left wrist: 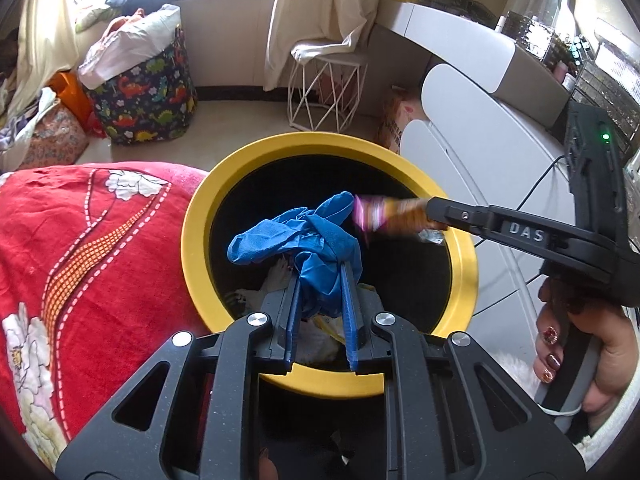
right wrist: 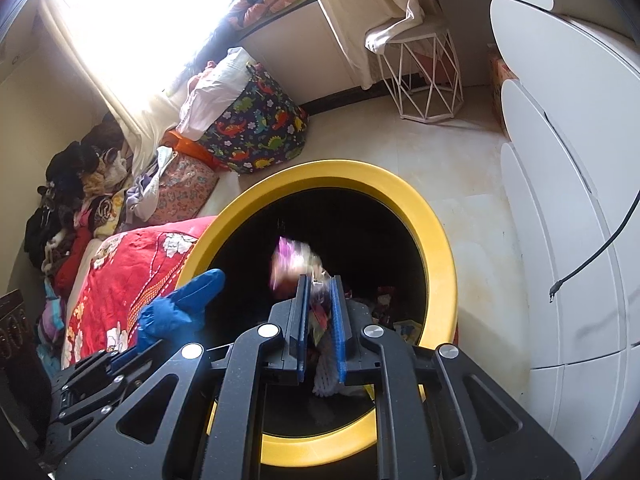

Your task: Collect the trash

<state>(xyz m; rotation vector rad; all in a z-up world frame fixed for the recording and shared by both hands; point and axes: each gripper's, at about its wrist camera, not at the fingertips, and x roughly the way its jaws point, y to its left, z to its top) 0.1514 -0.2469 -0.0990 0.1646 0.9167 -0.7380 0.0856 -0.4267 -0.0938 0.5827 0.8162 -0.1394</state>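
A round bin with a yellow rim (left wrist: 196, 216) and a dark inside stands below both grippers. My left gripper (left wrist: 320, 276) is shut on a crumpled blue glove (left wrist: 296, 236), which hangs over the bin's opening. From the right, my right gripper (left wrist: 430, 210) reaches over the rim, shut on a pink and orange wrapper (left wrist: 392, 214). In the right wrist view the right gripper (right wrist: 320, 280) pinches that blurred wrapper (right wrist: 292, 260) above the bin's rim (right wrist: 436, 240), with the blue glove (right wrist: 180, 304) to its left. Paper and wrappers (left wrist: 276, 280) lie at the bin's bottom.
A red floral blanket (left wrist: 80, 260) lies against the bin's left side. White rounded cabinets (left wrist: 480, 152) stand close on the right, with a loose black cable (right wrist: 592, 260). Farther back are a dinosaur-print basket (left wrist: 148, 96) and a white wire stool (left wrist: 324, 92). A person's hand (left wrist: 592, 360) holds the right gripper.
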